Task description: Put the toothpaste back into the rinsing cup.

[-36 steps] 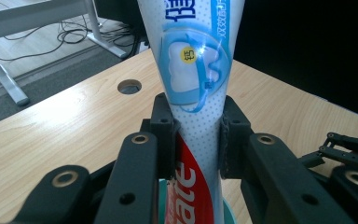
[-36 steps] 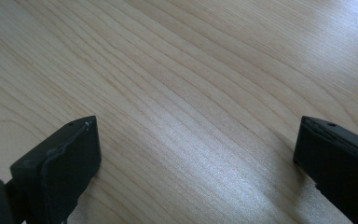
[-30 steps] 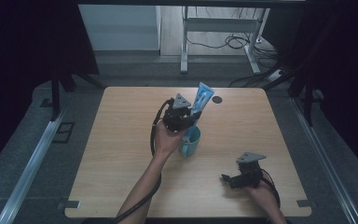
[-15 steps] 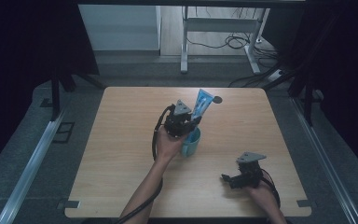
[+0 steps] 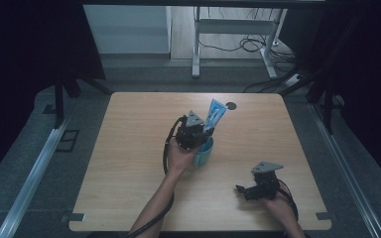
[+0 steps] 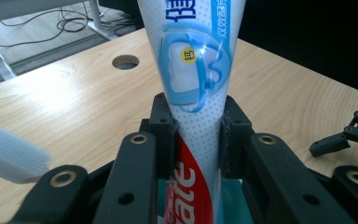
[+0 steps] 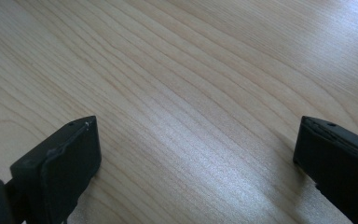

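Note:
A white, blue and red toothpaste tube [image 5: 215,112] stands upright, tilted slightly, with its lower end in a teal cup [image 5: 206,152] at the table's middle. My left gripper [image 5: 204,131] is shut on the tube just above the cup's rim. In the left gripper view the tube [image 6: 196,70] rises between the two black jaws, which press its sides, and the left gripper [image 6: 196,133] holds it above the teal cup [image 6: 235,205]. A white toothbrush head [image 6: 9,158] shows at the left. My right gripper [image 5: 243,190] rests open near the front right, over bare wood [image 7: 196,154].
The wooden table [image 5: 129,148] has a round cable hole [image 5: 231,105] behind the cup. Dark floor and a metal desk frame [image 5: 196,44] lie beyond the far edge. The right gripper's jaws [image 6: 340,140] show far right in the left gripper view.
My left gripper has sunk a little with the toothpaste tube, bringing it lower toward the cup. The right gripper has not moved.

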